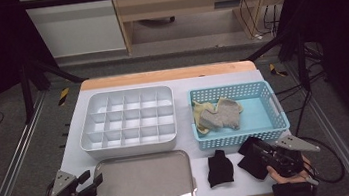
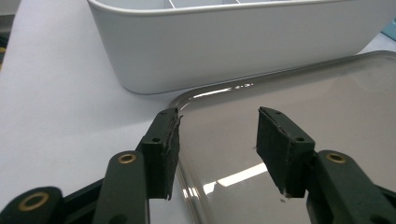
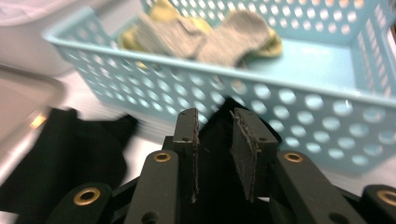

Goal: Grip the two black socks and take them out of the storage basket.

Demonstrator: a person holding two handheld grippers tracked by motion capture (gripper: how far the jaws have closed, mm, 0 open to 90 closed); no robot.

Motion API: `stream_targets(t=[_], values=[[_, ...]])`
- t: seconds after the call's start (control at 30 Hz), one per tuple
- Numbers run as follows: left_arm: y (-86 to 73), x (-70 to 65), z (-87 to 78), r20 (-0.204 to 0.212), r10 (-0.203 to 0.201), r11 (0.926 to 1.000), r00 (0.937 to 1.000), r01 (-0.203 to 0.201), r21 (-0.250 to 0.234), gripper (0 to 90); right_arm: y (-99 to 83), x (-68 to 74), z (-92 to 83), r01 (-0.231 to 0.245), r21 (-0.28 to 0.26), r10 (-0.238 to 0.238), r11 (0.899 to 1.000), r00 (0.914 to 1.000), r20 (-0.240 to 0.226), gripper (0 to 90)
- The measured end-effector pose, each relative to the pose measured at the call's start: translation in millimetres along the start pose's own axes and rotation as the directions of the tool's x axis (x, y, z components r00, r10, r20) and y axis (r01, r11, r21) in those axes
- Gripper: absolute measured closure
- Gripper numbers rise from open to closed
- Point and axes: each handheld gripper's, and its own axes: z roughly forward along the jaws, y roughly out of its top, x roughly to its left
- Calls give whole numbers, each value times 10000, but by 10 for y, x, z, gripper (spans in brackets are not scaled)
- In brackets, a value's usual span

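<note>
Two black socks lie on the white table in front of the blue basket. One sock lies flat by itself. My right gripper is over the other sock. In the right gripper view the right gripper has a narrow gap between its pads, with that sock's black cloth in and beyond the gap; the pads do not press it. My left gripper stands open at the front left, empty, with its jaws astride the metal tray's left rim.
Grey and yellow socks lie in the blue basket. A white divided organizer stands behind the metal tray. The other black sock lies left of the right gripper. The table's front edge is near both hands.
</note>
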Motion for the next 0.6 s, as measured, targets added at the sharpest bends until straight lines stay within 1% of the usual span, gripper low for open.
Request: stream_targets(t=[0.07, 0.1, 0.17, 0.23, 0.33, 0.37, 0.47, 0.53, 0.57, 0.6], values=[[2, 2, -6, -45, -40, 10000, 10000, 40, -4, 477, 41, 69, -35, 121, -242, -127, 9996, 9996, -244, 706], [4, 5, -9, -63, -61, 10000, 10000, 61, 22, 478, 77, 167, -38, 228, -280, -244, 9993, 9979, -597, 706], [5, 3, -14, -89, -85, 10000, 9999, 85, 13, 479, 102, 266, -24, 456, -294, -481, 9985, 9948, -900, 707], [8, 5, -23, -85, -113, 9999, 9999, 113, -31, 480, 123, 386, -2, 575, -264, -605, 9980, 9899, -1285, 708], [10, 13, -29, -113, -156, 9999, 9998, 155, -50, 482, 135, 552, 43, 833, -238, -862, 9962, 9798, -1805, 708], [10, 13, -30, -128, -167, 9998, 9998, 167, -55, 483, 132, 606, 65, 894, -180, -912, 9958, 9755, -2004, 708], [12, 15, -34, -169, -167, 9998, 9997, 165, -96, 479, 103, 765, 157, 1173, 97, -1116, 9931, 9650, -2375, 708], [12, 18, -34, -228, -232, 9997, 9995, 230, -80, 469, 62, 858, 231, 1288, 404, -1143, 9908, 9598, -2562, 708], [12, 20, -34, -258, -235, 9997, 9994, 233, -87, 466, 30, 910, 279, 1386, 595, -1179, 9886, 9560, -2688, 708], [12, 23, -33, -261, -256, 9996, 9993, 253, -101, 465, 11, 937, 307, 1430, 709, -1184, 9872, 9539, -2757, 707]])
